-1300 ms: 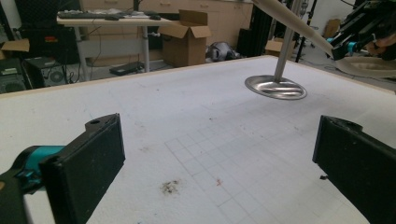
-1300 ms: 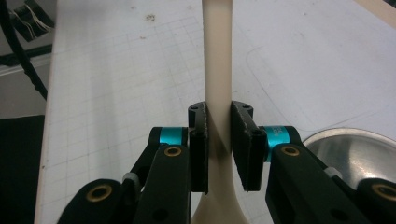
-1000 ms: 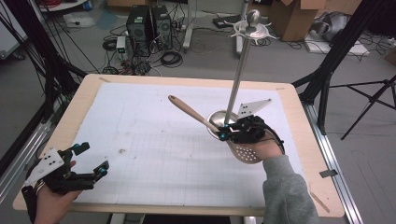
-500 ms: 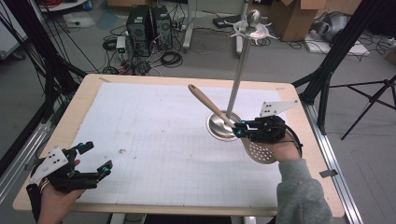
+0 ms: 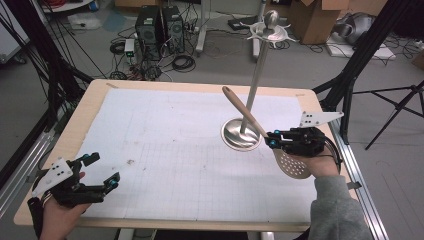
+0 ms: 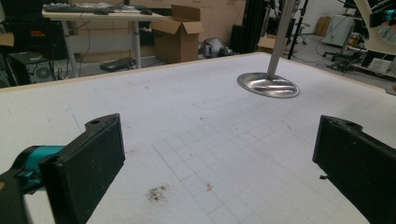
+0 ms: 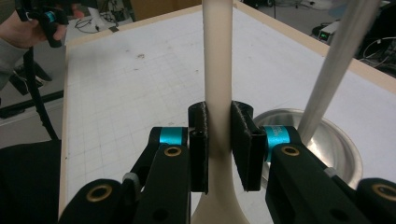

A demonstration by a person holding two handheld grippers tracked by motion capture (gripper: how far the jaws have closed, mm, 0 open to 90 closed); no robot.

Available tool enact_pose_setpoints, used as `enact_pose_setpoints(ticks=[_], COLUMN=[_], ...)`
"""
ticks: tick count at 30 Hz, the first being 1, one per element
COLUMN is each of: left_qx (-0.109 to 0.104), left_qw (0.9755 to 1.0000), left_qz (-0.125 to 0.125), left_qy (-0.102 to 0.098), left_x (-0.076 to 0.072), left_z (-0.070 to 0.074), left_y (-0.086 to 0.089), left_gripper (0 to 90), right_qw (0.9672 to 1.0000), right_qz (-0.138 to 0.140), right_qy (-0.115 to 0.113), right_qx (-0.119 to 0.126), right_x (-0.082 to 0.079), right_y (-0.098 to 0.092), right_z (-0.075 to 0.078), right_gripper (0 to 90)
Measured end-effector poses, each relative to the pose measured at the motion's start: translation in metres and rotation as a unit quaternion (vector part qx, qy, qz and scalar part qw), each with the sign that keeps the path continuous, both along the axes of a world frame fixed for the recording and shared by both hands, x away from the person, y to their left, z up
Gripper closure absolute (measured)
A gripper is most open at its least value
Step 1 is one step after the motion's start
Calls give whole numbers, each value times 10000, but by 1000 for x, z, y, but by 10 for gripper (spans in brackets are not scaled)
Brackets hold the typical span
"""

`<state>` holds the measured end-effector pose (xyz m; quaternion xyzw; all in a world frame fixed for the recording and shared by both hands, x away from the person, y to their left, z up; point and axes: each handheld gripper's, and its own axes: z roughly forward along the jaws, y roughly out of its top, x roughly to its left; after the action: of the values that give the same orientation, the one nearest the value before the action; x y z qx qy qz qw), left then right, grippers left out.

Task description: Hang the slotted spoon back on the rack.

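Observation:
A beige slotted spoon [image 5: 243, 109] hangs over the table's right side, its long handle slanting up and left across the pole of a metal stand [image 5: 255, 80]. My right gripper [image 5: 270, 140] is shut on the handle just above the perforated bowl [image 5: 292, 164]. In the right gripper view the pads [image 7: 200, 140] press both sides of the handle [image 7: 218, 56], and the stand's pole [image 7: 341, 60] rises just to the right. My left gripper [image 5: 104, 169] stands open near the front left corner, with bare mat between its jaws [image 6: 219, 172].
The stand's round steel base [image 5: 235, 136] sits on the white gridded mat [image 5: 165, 130], and its hooked top [image 5: 270, 31] stands high above the table. The table's right edge [image 5: 345, 165] is close to the right hand. Boxes, cables and computers lie on the floor behind.
My right gripper has carried the spoon to the right, so its bowl now lies right of the stand's base. The left gripper has stayed where it was.

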<state>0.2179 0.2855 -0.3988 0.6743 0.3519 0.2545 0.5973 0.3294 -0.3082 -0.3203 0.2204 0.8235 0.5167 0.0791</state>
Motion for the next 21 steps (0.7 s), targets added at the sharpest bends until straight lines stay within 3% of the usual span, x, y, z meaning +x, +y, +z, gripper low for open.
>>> enact_pose_setpoints(ticks=[8, 21], left_qx=[38, 65], left_qw=[10000, 10000], left_qz=[-6, -17], left_qy=[14, 38], left_x=[2, 2], left_z=[-2, -2], left_y=[-3, -3], left_gripper=[25, 25], right_qw=[9996, 9981], right_qz=[-185, -462], right_qy=[-173, -168], right_qx=[107, 368], right_x=[-8, -12], right_y=[-20, -43], right_z=[5, 11], right_gripper=[779, 779])
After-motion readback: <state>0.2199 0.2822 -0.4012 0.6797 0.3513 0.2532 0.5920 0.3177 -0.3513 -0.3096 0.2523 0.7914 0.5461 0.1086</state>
